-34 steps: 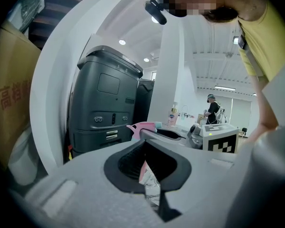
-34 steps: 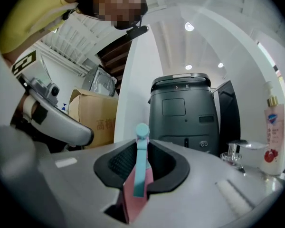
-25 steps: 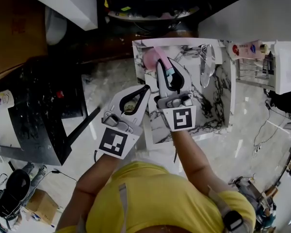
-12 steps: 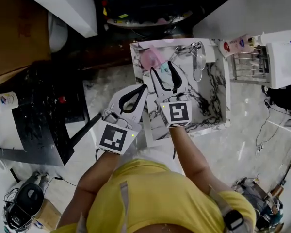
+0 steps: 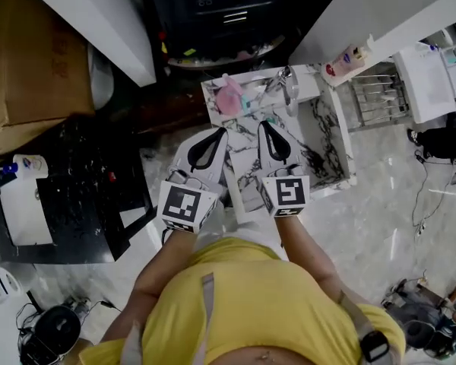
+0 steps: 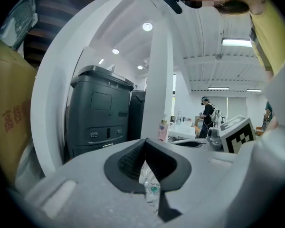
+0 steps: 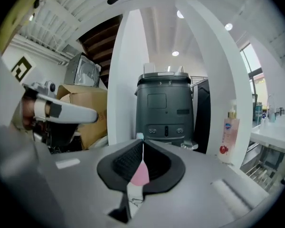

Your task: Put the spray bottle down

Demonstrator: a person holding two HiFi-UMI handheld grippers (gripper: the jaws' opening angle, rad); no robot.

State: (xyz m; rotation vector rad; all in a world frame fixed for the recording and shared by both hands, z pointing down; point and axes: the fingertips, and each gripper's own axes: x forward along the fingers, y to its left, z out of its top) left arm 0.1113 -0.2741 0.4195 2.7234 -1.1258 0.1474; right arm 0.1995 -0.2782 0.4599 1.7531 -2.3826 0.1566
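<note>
Left gripper (image 5: 215, 134) hangs with jaws pressed together, empty; right gripper (image 5: 267, 126) likewise closed on nothing, since the pink spray bottle (image 5: 229, 97) rests at their twelve o'clock on the marble worktop (image 5: 319, 139), apparently delivered

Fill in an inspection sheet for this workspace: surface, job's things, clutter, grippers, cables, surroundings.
Surface: marble table top, white with dark veins.
Job's things: pink spray bottle on the top's far end, touched by neither gripper.
Clutter: metal fitting near the bottle.
Grippers: left gripper shut, empty; right gripper shut, empty; both short of the bottle.
Cables: thin cables on the floor at the right.
Surroundings: cardboard box, wire rack, pump bottle.
</note>
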